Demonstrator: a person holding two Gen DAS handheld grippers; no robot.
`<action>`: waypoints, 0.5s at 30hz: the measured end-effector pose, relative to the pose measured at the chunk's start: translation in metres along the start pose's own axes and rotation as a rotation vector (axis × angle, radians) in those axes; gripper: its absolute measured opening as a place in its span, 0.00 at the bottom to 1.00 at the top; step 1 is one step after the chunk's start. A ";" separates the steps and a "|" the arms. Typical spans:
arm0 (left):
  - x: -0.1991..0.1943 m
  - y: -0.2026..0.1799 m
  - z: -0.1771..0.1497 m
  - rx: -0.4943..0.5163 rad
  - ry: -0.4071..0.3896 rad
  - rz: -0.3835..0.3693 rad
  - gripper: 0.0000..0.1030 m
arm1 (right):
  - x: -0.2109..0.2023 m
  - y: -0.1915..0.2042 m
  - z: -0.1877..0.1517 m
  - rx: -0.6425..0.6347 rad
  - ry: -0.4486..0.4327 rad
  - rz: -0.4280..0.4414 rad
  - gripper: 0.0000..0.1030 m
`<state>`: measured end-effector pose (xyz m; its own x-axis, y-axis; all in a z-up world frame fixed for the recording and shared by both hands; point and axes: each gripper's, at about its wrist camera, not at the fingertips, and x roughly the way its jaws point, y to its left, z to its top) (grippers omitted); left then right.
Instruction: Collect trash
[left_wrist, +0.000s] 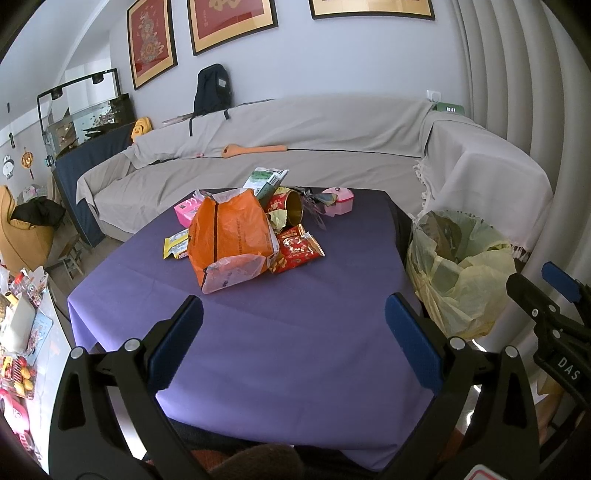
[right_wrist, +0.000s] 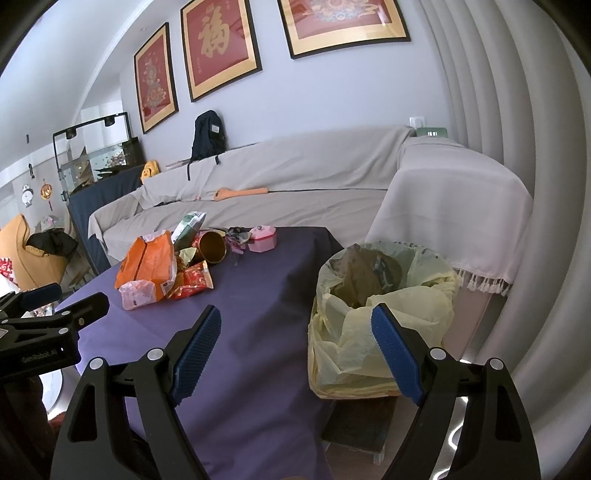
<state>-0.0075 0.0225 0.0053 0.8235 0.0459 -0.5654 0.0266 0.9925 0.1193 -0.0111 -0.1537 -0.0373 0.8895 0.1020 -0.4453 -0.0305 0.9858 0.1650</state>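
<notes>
the trash sits in a loose heap toward the far side of the purple-clothed surface (left_wrist: 258, 332), well apart from both tools: an orange plastic bag (left_wrist: 229, 236) in front, red snack wrappers (left_wrist: 299, 249) touching its right side, a yellow wrapper (left_wrist: 173, 247) at its left, and an open gold-lined can (left_wrist: 293, 208) lying on its side behind. the bag looks light, soft and crinkly, likely to slump and slide on the cloth, so a pinch on its puffed clear lower end or along the black seam fold seems the surest hold. the wrappers are thin and slick and would want a pinch on a raised edge. the can is stiff and may roll; its rim looks the best place to grip. the bin (right_wrist: 384, 306) with its pale yellow liner stands just beside the surface's right edge, its mouth open. the left tool (left_wrist: 295, 343) hovers low over the near bare cloth, fingers spread wide and empty, aimed at the heap. the right tool (right_wrist: 295, 350) is also spread wide and empty, held over the corner of the surface, one pad (right_wrist: 397, 354) in front of the bin liner.
</notes>
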 end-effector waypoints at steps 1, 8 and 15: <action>0.000 -0.001 0.000 -0.001 0.001 0.000 0.91 | 0.000 0.001 0.000 0.000 0.000 0.001 0.78; 0.001 0.001 -0.001 -0.001 0.001 0.003 0.91 | 0.001 -0.001 0.000 0.002 -0.002 0.002 0.78; 0.001 0.000 -0.001 0.000 0.003 0.004 0.91 | 0.000 -0.002 -0.002 0.004 0.000 0.006 0.78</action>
<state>-0.0070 0.0230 0.0039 0.8218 0.0499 -0.5676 0.0234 0.9924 0.1212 -0.0116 -0.1551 -0.0393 0.8895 0.1082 -0.4439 -0.0344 0.9847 0.1710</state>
